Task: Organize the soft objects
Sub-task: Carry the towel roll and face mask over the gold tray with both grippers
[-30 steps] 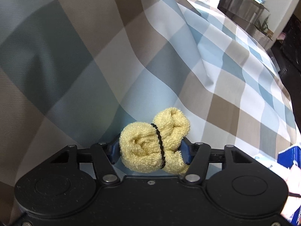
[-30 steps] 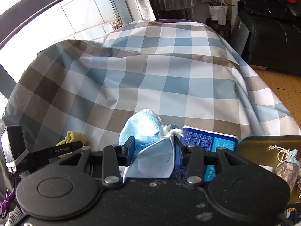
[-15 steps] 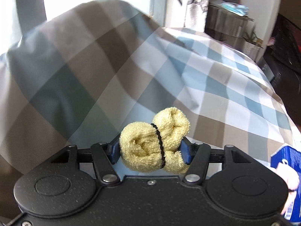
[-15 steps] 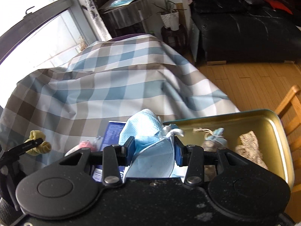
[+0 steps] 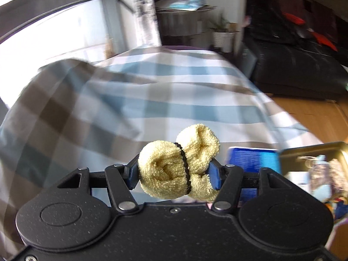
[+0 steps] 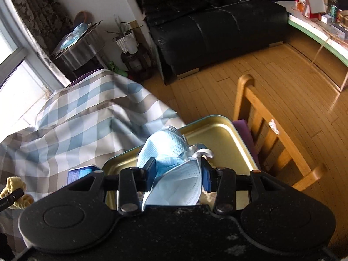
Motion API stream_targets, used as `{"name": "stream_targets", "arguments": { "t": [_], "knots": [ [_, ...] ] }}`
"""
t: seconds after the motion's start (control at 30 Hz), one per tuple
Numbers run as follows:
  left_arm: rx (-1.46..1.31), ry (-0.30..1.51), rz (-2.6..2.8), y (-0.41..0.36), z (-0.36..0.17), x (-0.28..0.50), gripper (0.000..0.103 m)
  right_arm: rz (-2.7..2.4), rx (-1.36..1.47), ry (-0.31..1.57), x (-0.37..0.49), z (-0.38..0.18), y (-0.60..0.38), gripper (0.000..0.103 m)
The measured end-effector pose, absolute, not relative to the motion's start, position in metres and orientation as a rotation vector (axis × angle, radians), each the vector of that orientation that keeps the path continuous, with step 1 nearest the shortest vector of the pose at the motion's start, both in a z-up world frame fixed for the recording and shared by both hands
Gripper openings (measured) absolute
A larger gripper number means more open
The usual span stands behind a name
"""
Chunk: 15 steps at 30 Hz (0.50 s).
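Checked blue, white and brown cloth (image 5: 134, 108) drapes the surface under both grippers, with wooden flooring and a black sofa (image 6: 217, 21) behind. Clamped between the blue pads of the left gripper (image 5: 175, 171) is a rolled yellow terry towel (image 5: 178, 167) bound by a thin black band, held in the air above the cloth. Narrowly set, the right gripper (image 6: 177, 174) pinches a pale blue face mask (image 6: 171, 165) over a gold metal tray (image 6: 217, 130), which sits on the cloth beside a wooden chair (image 6: 271, 143). Left of the tray lies a blue packet (image 6: 79, 175); its white print is too small to read.
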<state>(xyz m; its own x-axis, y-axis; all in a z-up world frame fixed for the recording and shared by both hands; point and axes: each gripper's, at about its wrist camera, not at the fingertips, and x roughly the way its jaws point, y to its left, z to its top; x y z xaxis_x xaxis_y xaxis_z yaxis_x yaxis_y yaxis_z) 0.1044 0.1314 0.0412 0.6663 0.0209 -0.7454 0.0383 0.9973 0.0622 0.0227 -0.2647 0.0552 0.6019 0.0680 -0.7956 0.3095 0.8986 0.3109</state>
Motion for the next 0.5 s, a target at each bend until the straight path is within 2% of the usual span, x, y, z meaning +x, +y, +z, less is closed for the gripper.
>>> {"name": "stream_targets", "arguments": {
  "t": [0.23, 0.5],
  "knots": [
    [0.128, 0.876, -0.204, 0.036, 0.054, 0.097, 0.057, -0.213, 0.451, 0.923, 0.011, 0.051, -0.284, 0.041],
    [0.112, 1.003, -0.300, -0.019, 0.029, 0.093, 0.057, -0.197, 0.508, 0.934, 0.011, 0.050, -0.288, 0.042]
  ]
}}
